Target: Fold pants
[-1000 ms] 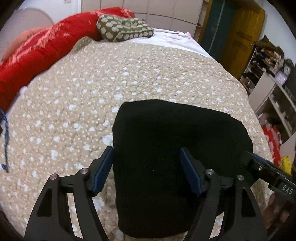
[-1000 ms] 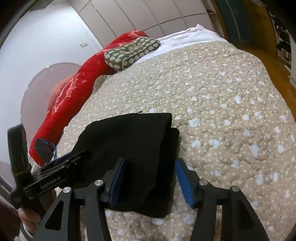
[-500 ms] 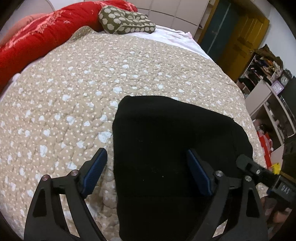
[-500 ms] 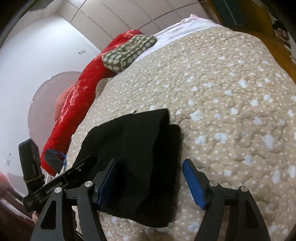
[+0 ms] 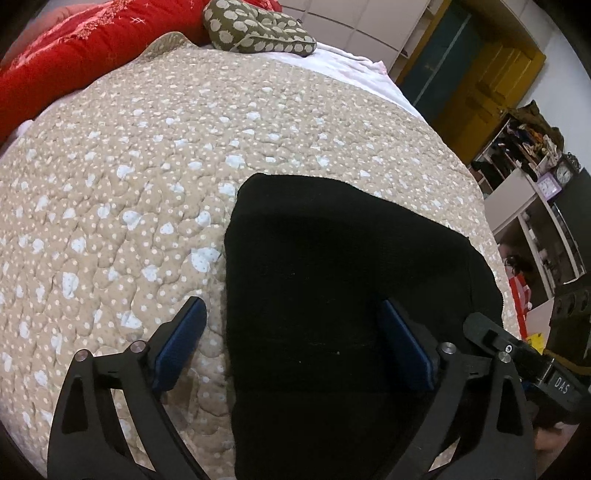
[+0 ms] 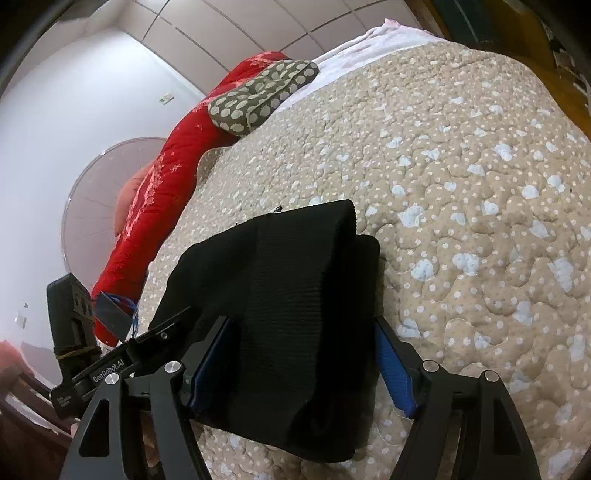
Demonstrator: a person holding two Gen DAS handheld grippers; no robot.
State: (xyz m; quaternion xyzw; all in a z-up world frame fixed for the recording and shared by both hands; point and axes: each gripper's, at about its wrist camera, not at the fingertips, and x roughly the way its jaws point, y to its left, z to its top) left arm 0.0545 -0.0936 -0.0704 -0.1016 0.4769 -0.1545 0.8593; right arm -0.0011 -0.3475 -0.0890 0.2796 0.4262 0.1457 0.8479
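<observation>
Left gripper (image 5: 295,343) jaws opening, pads clear of the folded black pants (image 5: 332,295) lying between them. Right gripper (image 6: 303,354) jaws also opening, astride the pants' right edge, not pressing. Pants lie flat on the beige quilted bed (image 5: 129,166); red blanket (image 5: 66,59) and spotted pillow (image 5: 258,29) beyond.

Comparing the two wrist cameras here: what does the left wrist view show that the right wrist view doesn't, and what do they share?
Only the left wrist view: the yellow door, the cluttered shelves and the flat top face of the folded black pants. Only the right wrist view: the white wall, the round panel and the stepped layers along the pants' edge. Both: the dotted beige quilt, red blanket, spotted cushion, and both tongs, left and right, jaws opening astride the pants without pinching them.
</observation>
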